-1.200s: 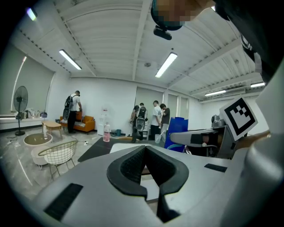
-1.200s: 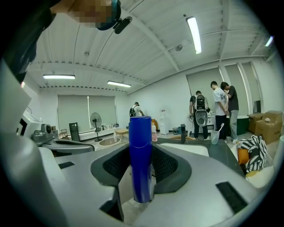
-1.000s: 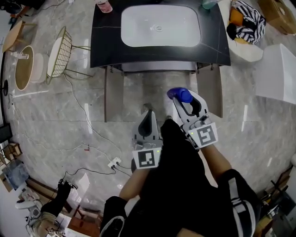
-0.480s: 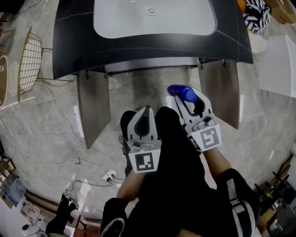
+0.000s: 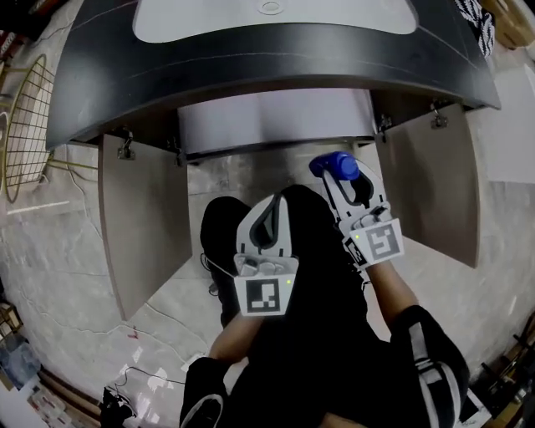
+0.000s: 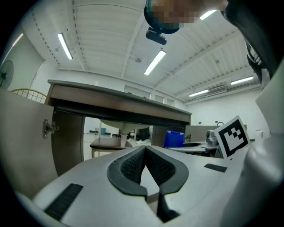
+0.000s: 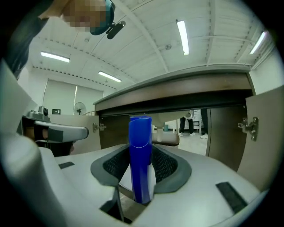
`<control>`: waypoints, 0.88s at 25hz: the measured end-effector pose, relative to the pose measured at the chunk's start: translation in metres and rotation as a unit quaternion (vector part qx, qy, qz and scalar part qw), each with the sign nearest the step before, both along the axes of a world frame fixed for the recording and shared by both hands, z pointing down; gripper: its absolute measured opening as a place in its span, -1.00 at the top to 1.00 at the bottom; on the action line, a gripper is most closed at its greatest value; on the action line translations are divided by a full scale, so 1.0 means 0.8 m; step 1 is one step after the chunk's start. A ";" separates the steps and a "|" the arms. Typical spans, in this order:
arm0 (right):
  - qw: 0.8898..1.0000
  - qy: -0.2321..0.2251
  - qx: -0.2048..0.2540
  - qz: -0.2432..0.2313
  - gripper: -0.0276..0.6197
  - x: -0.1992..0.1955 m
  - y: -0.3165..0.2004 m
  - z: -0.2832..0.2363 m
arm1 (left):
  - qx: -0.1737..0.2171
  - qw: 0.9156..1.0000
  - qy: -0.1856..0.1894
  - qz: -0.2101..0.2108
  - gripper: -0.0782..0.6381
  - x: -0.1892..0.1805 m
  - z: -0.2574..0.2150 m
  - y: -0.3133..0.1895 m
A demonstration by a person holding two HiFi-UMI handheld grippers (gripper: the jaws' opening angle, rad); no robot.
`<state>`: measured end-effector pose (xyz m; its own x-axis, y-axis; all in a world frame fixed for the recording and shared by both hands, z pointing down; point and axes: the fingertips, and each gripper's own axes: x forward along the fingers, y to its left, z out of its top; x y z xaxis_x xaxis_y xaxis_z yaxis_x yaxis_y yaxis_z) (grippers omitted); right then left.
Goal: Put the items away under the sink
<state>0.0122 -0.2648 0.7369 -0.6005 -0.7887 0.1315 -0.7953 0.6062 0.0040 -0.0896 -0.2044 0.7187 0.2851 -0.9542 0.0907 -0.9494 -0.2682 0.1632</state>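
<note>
From your head camera, you are facing the dark counter (image 5: pixel 251 58) with the white sink (image 5: pixel 276 10) set into it, at the far side of the picture. Both cupboard doors under it stand open, the left door (image 5: pixel 142 221) and the right door (image 5: pixel 430 184) swung toward you. A wire basket (image 5: pixel 29 117) sits on the floor to the far left. Your left tongs (image 5: pixel 269 203) hang over your dark lap, pointing at the opening. Your right tongs (image 5: pixel 340 174) reach further forward and carry a blue bottle (image 5: pixel 333 165) at their tip, near the right door and just short of the counter's front edge.

In the left gripper view, your left tongs (image 6: pixel 145 149) are closed, the ribbed pads meeting at the tip with nothing between them. Beyond them are the counter's underside (image 6: pixel 115 106) and the left door with its hinge (image 6: pixel 48 127). The blue bottle (image 6: pixel 174 138) and the marker cube (image 6: pixel 231 136) show to the right.

In the right gripper view, your right tongs (image 7: pixel 142 148) are clamped on the blue bottle (image 7: pixel 140 131), which stands upright between the pads and rises above them. The open cupboard lies beyond, with the right door (image 7: pixel 266 133) alongside.
</note>
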 end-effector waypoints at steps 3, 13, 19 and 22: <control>1.000 -0.008 0.005 0.007 0.46 0.005 -0.011 0.030 | 0.017 1.000 -0.015 -0.010 0.74 0.000 0.017 -0.006; 1.000 0.011 -0.010 0.017 0.45 0.014 -0.050 0.094 | 0.029 0.999 -0.005 -0.014 0.74 0.006 0.012 0.003; 0.999 0.033 -0.020 0.027 0.45 0.014 -0.089 0.138 | 0.025 1.000 0.002 -0.018 0.74 -0.003 0.009 0.007; 0.999 0.038 -0.005 0.031 0.45 0.012 -0.112 0.154 | 0.028 1.000 -0.003 -0.015 0.74 -0.004 0.009 0.005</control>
